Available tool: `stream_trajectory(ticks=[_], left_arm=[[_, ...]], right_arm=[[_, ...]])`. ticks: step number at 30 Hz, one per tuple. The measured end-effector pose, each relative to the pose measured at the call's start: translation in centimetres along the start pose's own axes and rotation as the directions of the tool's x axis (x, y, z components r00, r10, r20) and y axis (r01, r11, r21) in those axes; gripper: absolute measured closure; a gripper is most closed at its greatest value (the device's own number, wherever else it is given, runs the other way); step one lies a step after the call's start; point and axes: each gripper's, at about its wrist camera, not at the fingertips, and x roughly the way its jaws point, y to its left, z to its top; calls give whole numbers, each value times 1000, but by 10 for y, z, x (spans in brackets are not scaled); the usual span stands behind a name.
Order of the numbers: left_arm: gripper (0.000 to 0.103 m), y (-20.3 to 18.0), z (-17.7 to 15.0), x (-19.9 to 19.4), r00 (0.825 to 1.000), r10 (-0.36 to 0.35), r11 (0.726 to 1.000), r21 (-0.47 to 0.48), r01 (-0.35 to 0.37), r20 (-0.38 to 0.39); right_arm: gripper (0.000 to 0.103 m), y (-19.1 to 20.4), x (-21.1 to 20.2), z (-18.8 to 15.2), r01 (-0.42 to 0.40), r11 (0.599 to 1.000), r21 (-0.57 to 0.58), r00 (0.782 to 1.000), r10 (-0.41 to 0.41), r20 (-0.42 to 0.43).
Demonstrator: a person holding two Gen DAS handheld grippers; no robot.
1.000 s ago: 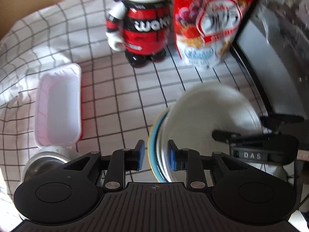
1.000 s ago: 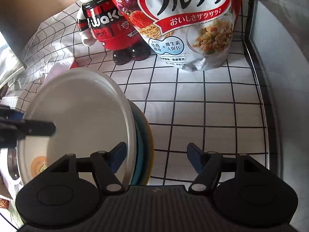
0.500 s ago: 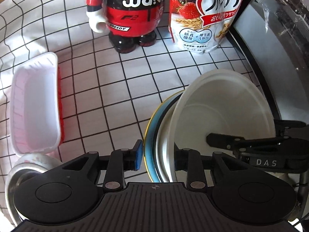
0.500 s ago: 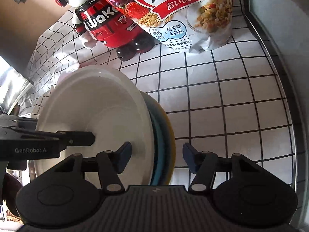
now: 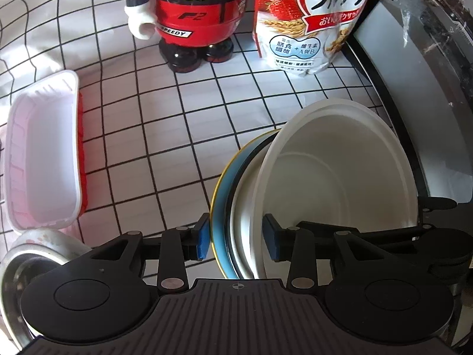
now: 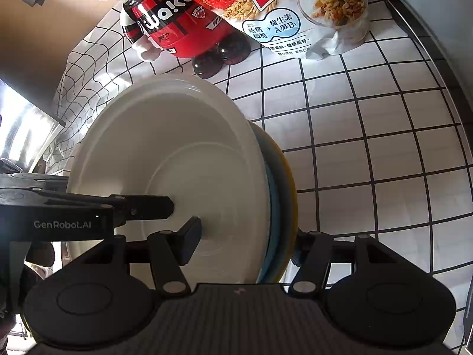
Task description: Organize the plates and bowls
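A stack of plates stands on edge between both grippers: a white plate (image 5: 334, 171) in front, a blue plate with a yellow rim (image 5: 220, 195) behind. My left gripper (image 5: 236, 239) is shut on the stack, one pad on each face. My right gripper (image 6: 245, 242) is shut on the same stack from the opposite side; the white plate (image 6: 165, 159) faces its camera and the blue and yellow rims (image 6: 280, 189) show at the right. A steel bowl (image 5: 32, 251) sits at the lower left in the left wrist view.
A checked cloth (image 5: 165, 136) covers the table. A red robot figure (image 5: 195, 14) and a cereal bag (image 5: 310, 23) stand at the back. A white and pink plastic tray (image 5: 41, 153) lies at the left. A dark metal ledge (image 5: 414, 88) runs along the right.
Both grippers have closed onto the plate stack and lifted it higher. The right gripper's jaws narrowed from wide open to clamping the rims.
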Motion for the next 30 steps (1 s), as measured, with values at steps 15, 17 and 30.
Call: stream_trajectory(ticks=[15,17,30], left_arm=[[63,-13,-1,-7,996,89,996,29,-90,15],[63,-12,0,-5,995,94,995,28,-94,15],[60,-13,4,2,996,85,996,36,-85,8]], right_arm=[[43,0,0,-2,-3,1000,-12,1000,3,11],[43,0,0,-2,-3,1000,-12,1000,4,12],[43,0,0,-2,-3,1000,-17,1000,3,9]])
